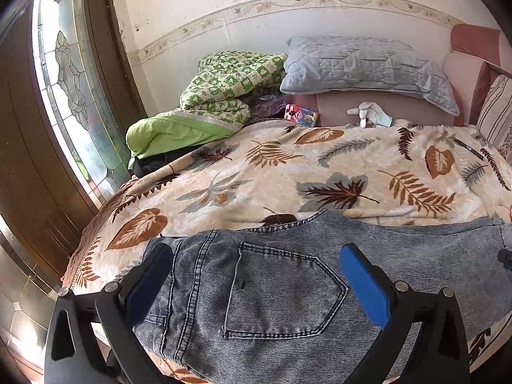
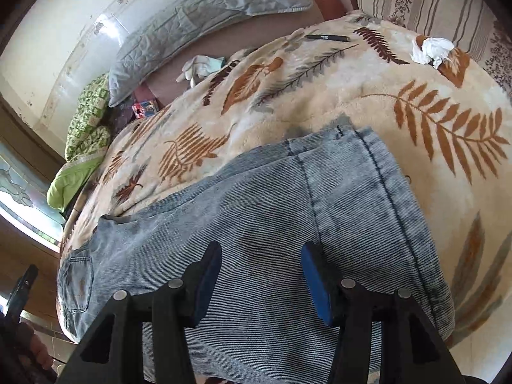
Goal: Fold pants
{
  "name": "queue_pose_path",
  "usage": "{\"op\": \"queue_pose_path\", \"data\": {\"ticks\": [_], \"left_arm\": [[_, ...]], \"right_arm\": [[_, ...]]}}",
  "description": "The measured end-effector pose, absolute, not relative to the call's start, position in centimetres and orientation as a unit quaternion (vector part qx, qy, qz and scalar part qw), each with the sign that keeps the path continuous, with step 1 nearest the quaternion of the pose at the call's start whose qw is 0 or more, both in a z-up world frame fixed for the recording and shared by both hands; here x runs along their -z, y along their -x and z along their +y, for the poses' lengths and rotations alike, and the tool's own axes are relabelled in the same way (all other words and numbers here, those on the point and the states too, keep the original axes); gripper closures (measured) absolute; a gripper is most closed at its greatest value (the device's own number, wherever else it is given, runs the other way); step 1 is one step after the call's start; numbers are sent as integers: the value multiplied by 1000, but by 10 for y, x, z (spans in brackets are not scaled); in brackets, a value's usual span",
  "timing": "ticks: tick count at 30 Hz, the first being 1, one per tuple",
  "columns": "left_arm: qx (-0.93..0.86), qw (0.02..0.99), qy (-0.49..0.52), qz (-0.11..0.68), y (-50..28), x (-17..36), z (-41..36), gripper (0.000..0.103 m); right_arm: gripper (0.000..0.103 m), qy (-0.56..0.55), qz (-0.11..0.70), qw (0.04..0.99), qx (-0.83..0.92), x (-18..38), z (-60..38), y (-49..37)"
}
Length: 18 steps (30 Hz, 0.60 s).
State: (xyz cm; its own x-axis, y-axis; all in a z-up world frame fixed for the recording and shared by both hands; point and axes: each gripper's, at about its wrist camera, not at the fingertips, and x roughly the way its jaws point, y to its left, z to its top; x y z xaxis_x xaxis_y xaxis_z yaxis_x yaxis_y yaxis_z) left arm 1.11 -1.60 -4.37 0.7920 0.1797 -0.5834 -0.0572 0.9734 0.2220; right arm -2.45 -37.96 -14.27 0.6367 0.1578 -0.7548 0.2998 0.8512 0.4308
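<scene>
A pair of faded blue-grey ribbed denim pants [image 1: 288,288] lies flat along the near edge of a bed, on a cream fleece blanket printed with brown and grey leaves [image 1: 288,166]. The seat end with 1 stitched back pocket [image 1: 281,291] sits under the left gripper [image 1: 256,275], whose blue-padded jaws are spread wide with nothing between them. The right gripper [image 2: 260,275] hangs over the leg section near the hems, jaws likewise parted and empty. A pale blue quilted pillow [image 1: 368,67] and a green patterned quilt [image 1: 224,86] lie by the wall.
</scene>
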Motion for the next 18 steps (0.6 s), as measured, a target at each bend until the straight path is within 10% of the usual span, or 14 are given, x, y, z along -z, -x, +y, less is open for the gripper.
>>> {"op": "queue_pose_path", "data": {"ticks": [18], "left_arm": [[1,935,-108,337,-8,53,-59,0]], "right_arm": [[48,-264,366,892,23,118,-390,54]]}}
